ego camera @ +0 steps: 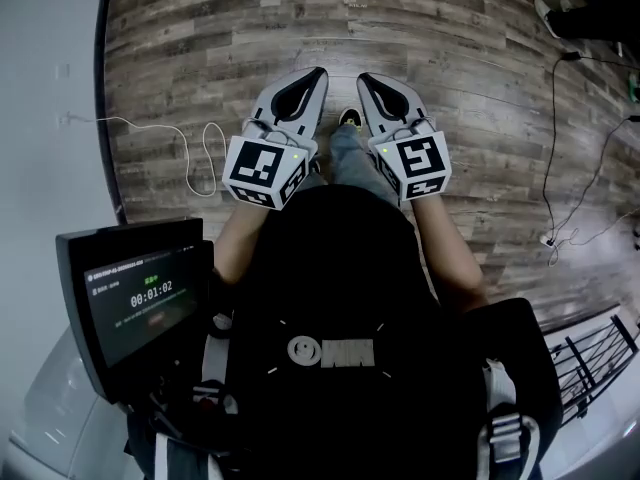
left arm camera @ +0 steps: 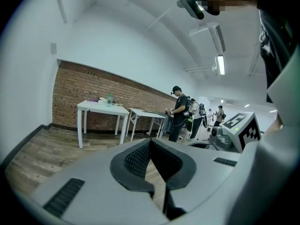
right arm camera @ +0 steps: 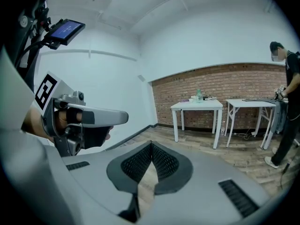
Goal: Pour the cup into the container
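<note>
Wood-plank floor (ego camera: 460, 58) lies under me, and a brick wall (right arm camera: 243, 86) closes the far side. My left gripper (ego camera: 316, 74) and right gripper (ego camera: 364, 78) point forward side by side, both with jaws together on nothing. Far off, on a white table (right arm camera: 197, 106) by that wall, stands a small greenish item (right arm camera: 198, 95), possibly the cup; it is too small to tell.
</note>
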A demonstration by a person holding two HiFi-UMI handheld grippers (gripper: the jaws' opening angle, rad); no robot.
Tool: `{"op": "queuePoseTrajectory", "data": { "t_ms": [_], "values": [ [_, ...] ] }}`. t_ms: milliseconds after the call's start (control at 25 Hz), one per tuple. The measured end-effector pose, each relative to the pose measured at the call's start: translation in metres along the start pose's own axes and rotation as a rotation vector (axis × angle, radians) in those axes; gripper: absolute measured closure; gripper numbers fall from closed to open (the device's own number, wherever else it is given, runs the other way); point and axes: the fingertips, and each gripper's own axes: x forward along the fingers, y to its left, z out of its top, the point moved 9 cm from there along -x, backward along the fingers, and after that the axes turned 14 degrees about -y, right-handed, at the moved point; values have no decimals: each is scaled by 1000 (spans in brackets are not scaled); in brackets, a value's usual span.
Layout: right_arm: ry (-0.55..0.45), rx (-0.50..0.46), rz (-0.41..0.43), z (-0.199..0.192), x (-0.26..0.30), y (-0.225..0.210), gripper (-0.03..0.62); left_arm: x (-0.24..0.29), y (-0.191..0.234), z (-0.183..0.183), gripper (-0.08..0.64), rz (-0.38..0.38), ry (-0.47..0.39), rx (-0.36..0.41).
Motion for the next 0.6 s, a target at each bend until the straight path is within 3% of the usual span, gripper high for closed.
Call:
{"op": "queuePoseTrajectory", "data": {
  "t_ms": [120,400,600],
  "values": [
    [-17,-25,-19,-3,-16,39,584,-41,-6,0,555,-17,-30,3],
    [14,1,-69,-20,-40,77,584,-83,-15,-10,555,-14,-20,-13],
    [7,-8,-42,-26,-77,124,584,-132,-39,-13,555,-14,-30,-24]
  ]
}}
